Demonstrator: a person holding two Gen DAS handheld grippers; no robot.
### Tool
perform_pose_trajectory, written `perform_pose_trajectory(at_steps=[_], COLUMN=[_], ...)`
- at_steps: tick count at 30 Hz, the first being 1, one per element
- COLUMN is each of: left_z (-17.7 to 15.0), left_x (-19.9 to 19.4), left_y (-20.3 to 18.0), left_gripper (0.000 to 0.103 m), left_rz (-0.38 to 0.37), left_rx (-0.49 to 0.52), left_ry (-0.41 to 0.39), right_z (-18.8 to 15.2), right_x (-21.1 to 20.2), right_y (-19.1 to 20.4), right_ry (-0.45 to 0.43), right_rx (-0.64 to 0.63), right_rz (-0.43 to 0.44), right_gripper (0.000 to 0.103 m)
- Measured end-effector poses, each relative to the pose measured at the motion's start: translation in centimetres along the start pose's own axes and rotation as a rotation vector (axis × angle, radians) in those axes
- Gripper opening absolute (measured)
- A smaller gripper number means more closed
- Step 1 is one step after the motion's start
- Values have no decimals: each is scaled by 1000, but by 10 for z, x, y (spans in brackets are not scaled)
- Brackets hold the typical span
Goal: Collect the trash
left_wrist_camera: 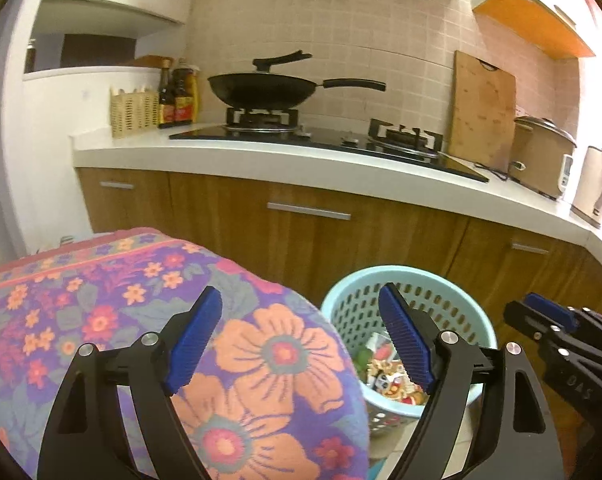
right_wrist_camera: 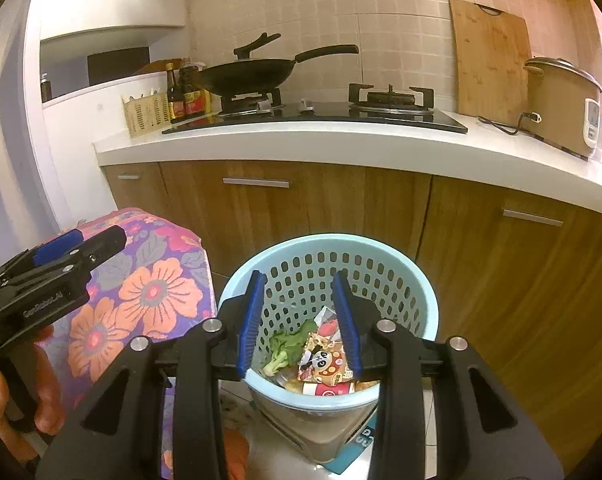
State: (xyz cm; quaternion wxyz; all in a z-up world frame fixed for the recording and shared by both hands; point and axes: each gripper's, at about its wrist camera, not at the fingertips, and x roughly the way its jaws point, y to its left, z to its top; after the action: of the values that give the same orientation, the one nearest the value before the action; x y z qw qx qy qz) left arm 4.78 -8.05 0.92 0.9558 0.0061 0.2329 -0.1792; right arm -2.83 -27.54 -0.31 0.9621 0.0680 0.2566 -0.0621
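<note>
A light blue perforated bin (right_wrist_camera: 393, 264) stands on the floor before the cabinets; it also shows in the left wrist view (left_wrist_camera: 461, 304). Inside lie trash: a broccoli piece (right_wrist_camera: 285, 346), a panda snack wrapper (right_wrist_camera: 321, 360) and other packets (left_wrist_camera: 385, 376). My right gripper (right_wrist_camera: 299, 320) hovers open and empty just above the bin's mouth. My left gripper (left_wrist_camera: 301, 340) is open and empty over the edge of a flowered cloth (left_wrist_camera: 121, 320), left of the bin. Each gripper shows in the other's view: the right one (left_wrist_camera: 549, 316), the left one (right_wrist_camera: 61, 256).
A flowered cloth-covered table (right_wrist_camera: 149, 292) stands left of the bin. Wooden cabinets (right_wrist_camera: 341, 208) and a white counter (right_wrist_camera: 341, 140) lie behind, with a stove, black wok (right_wrist_camera: 253, 72), sauce bottles, cutting board (right_wrist_camera: 489, 60) and rice cooker (right_wrist_camera: 561, 100).
</note>
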Motion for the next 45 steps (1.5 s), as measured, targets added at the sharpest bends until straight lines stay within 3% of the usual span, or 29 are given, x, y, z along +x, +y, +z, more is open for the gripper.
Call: perform_pose_trajectory(at_steps=[2, 10, 24, 32, 45], left_z=[-3, -7, -6, 3, -10], left_x=[3, 5, -13, -30, -28], left_y=[5, 15, 13, 18, 44], left_gripper=[79, 79, 90, 90, 96], left_rz=[13, 44, 63, 143, 163], left_rx=[-16, -40, -19, -10, -63], left_ry=[-4, -22, -98, -90, -72], right_z=[-2, -2, -1, -2, -1], right_x=[-2, -3, -11, -6, -7], right_y=[2, 3, 15, 33, 61], right_ry=[-14, -40, -73, -63, -80], right_rx=[-10, -14, -37, -59, -100], right_rz=[-13, -23, -36, -29, -35], right_gripper=[45, 45, 45, 45, 45])
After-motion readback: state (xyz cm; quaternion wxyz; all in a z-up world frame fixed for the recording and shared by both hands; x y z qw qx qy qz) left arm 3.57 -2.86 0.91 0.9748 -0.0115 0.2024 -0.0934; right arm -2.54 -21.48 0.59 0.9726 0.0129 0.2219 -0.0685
